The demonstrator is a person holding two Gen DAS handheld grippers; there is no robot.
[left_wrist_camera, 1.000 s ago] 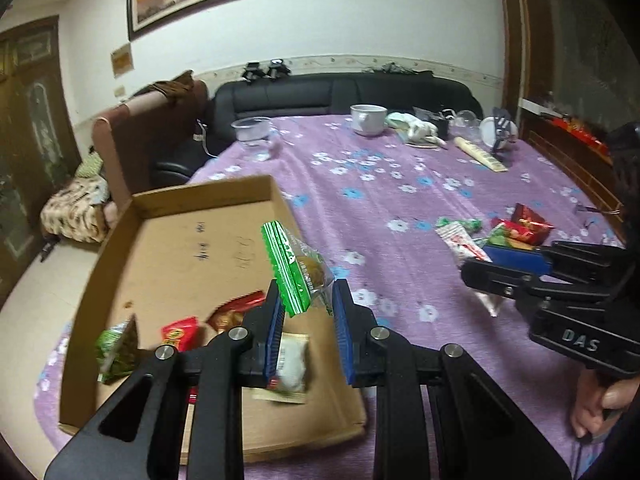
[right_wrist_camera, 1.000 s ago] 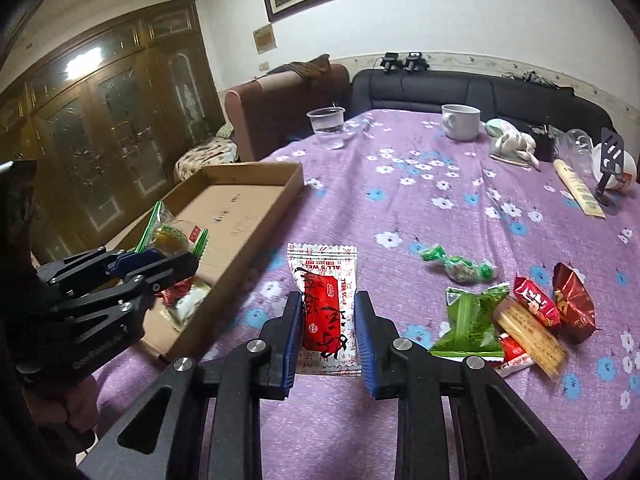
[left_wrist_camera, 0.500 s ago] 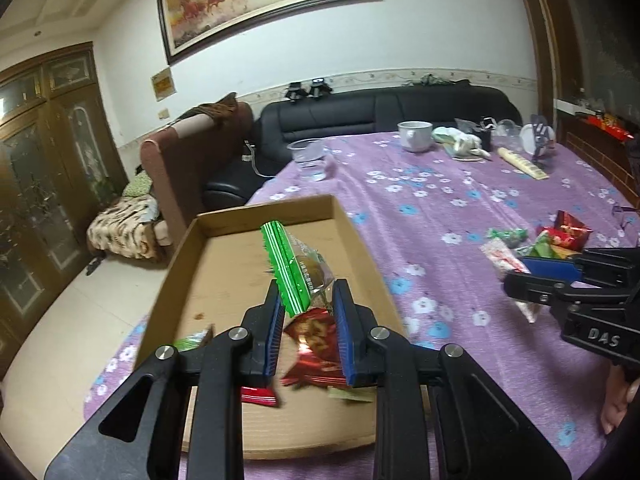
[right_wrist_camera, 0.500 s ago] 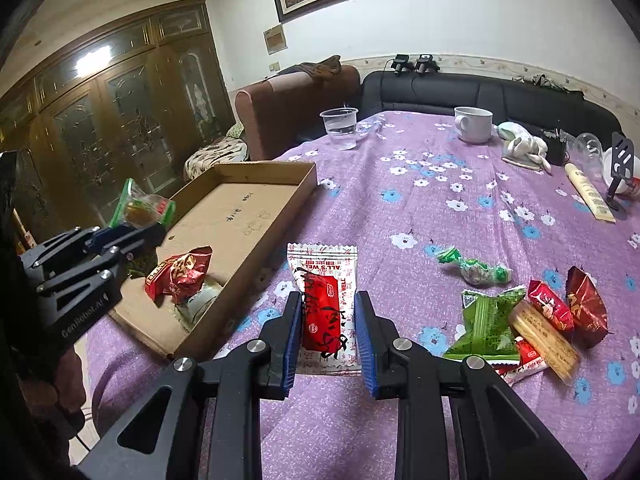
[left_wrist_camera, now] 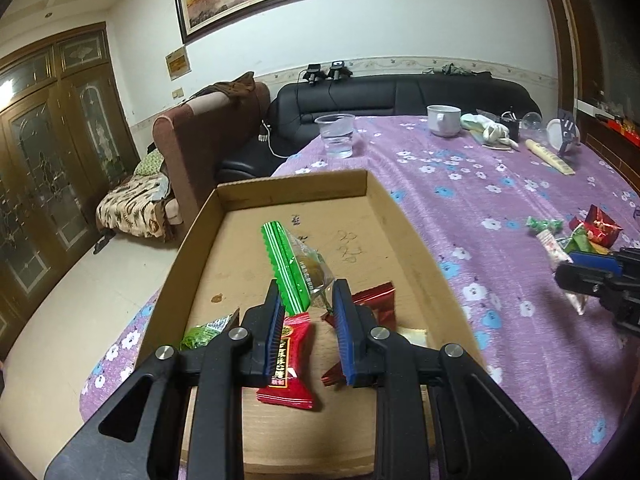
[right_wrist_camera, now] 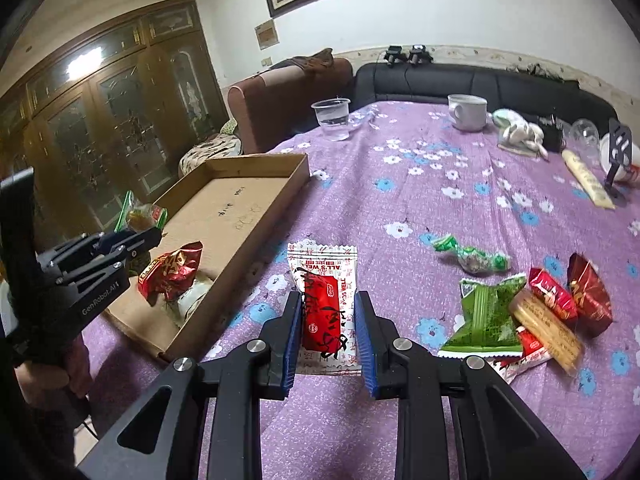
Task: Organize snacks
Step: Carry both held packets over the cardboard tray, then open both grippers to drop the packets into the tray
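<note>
My left gripper (left_wrist_camera: 308,292) is shut on a clear snack packet with a green edge (left_wrist_camera: 292,264) and holds it above the near half of the cardboard box (left_wrist_camera: 292,184). On the box floor lie a red packet (left_wrist_camera: 290,364), a dark red one (left_wrist_camera: 376,300) and a green one (left_wrist_camera: 204,328). My right gripper (right_wrist_camera: 328,300) is shut on a white-and-red packet (right_wrist_camera: 324,280), just above the purple tablecloth beside the box (right_wrist_camera: 248,160). The right wrist view shows the left gripper (right_wrist_camera: 148,236) at the box's near left.
Loose snacks lie to the right of my right gripper: a green candy (right_wrist_camera: 472,256), a green packet (right_wrist_camera: 488,316), a biscuit bar (right_wrist_camera: 544,328) and red packets (right_wrist_camera: 588,292). A plastic cup (left_wrist_camera: 336,136) and a white mug (left_wrist_camera: 444,120) stand far back. The table edge runs left of the box.
My left gripper has swung left with the green-edged packet, so the box now lies straight ahead under it. The right gripper has kept still with its packet.
</note>
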